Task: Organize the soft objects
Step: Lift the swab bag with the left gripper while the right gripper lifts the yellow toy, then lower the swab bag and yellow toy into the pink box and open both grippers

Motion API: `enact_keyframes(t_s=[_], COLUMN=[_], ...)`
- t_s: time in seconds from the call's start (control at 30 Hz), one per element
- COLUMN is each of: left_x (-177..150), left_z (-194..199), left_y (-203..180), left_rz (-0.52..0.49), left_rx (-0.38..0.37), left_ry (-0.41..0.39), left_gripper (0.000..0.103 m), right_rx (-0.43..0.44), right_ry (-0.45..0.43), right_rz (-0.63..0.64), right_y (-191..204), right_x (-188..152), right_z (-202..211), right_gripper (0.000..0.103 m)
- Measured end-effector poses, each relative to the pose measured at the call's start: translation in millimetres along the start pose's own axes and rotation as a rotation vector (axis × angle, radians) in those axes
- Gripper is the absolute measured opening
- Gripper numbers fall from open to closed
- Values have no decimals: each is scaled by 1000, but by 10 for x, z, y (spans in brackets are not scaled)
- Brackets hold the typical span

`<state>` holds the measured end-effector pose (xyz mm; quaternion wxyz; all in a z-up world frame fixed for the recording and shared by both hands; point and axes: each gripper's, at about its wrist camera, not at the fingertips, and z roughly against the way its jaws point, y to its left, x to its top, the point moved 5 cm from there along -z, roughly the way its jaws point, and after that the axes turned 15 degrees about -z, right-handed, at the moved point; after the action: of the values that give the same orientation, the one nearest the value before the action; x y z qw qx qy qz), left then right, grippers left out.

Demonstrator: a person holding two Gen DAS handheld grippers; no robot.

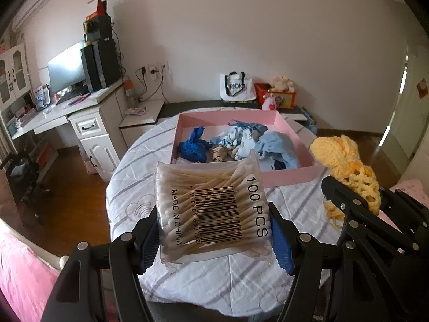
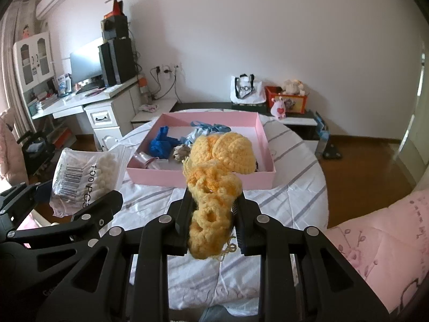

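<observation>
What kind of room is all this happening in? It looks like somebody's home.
Most likely a bedroom or study in a home. A white desk with a monitor stands by the wall, pink floral bedding lies at the right, and stuffed toys sit on a low shelf behind the round table.

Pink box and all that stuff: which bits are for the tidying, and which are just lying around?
For the tidying: pink box, yellow crochet piece in the right gripper, cotton swab bag in the left gripper.

Just lying around: monitor, white tote bag, plush toy.
</observation>
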<state>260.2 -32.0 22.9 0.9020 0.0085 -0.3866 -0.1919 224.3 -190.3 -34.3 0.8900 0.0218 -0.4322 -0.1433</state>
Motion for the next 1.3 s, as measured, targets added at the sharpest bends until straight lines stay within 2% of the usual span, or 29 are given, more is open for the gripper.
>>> enact_keyframes(t_s=[0.27,0.5,0.73,0.93,1.1,1.23,1.3], left_x=[426,866,1034,1079,1053,871,815], left_z=[-902,-1715,-2357,-2680,-2781,-2651,-2627], left_y=[249,410,552,610,632,622,629], left_rz=[20,22,36,38,27,27,28], left_rx=[-44,-55,-89,-87,-97,-103,-100], left_ry=[76,115,145,152,130,122,120], left_gripper=[67,67,67,67,68,69,70], right_rx=[27,11,0,6,12,12,5], right_ry=[112,163,193,226,256,250,244], right_rz=[-24,-30,-19,-24,-33,-36,-40], right_y=[-67,-66,-59,-48,-69,-92,-122], right_x=[140,245,331,331,258,252,260], right_z=[-742,-1233,-1609,-1874,-1952,-1905,-1867], right_gripper=[24,24,24,24,24,31,37])
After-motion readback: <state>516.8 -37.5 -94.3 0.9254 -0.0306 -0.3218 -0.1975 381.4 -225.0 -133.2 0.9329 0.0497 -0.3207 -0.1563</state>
